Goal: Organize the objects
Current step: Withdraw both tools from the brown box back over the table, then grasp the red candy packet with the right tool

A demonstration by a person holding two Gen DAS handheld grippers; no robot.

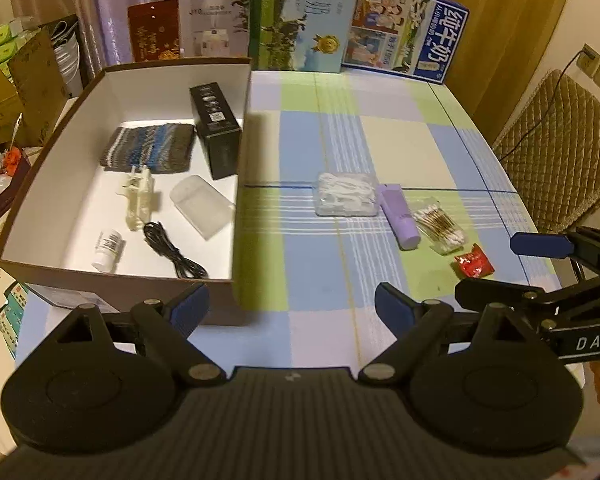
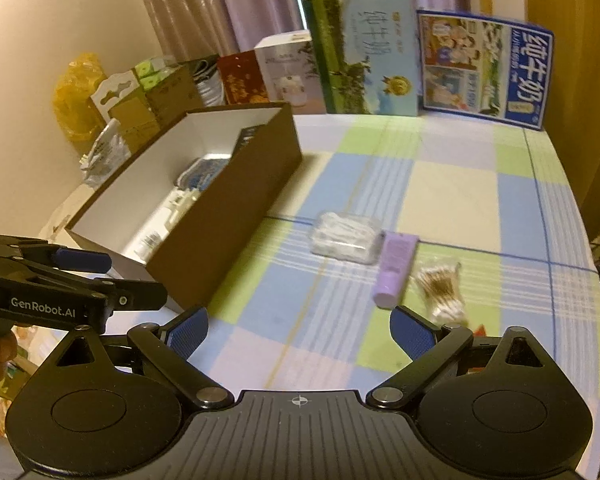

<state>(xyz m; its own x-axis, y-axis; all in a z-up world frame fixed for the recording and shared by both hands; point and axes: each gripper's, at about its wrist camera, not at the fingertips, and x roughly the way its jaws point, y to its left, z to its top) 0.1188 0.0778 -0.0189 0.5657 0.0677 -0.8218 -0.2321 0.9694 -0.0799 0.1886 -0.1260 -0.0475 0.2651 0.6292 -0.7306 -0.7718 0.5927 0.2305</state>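
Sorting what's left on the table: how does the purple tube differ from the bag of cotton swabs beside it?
The purple tube is opaque and a smooth, solid lilac; the bag of cotton swabs is clear, showing thin sticks with white tips. The tube is a firm, rounded cylinder, while the bag looks soft and crinkled. Both lie flat on the checked tablecloth, outside the box, side by side.

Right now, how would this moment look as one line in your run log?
left gripper open, empty | right gripper open, empty | floss picks, purple tube, cotton swabs, red packet outside box
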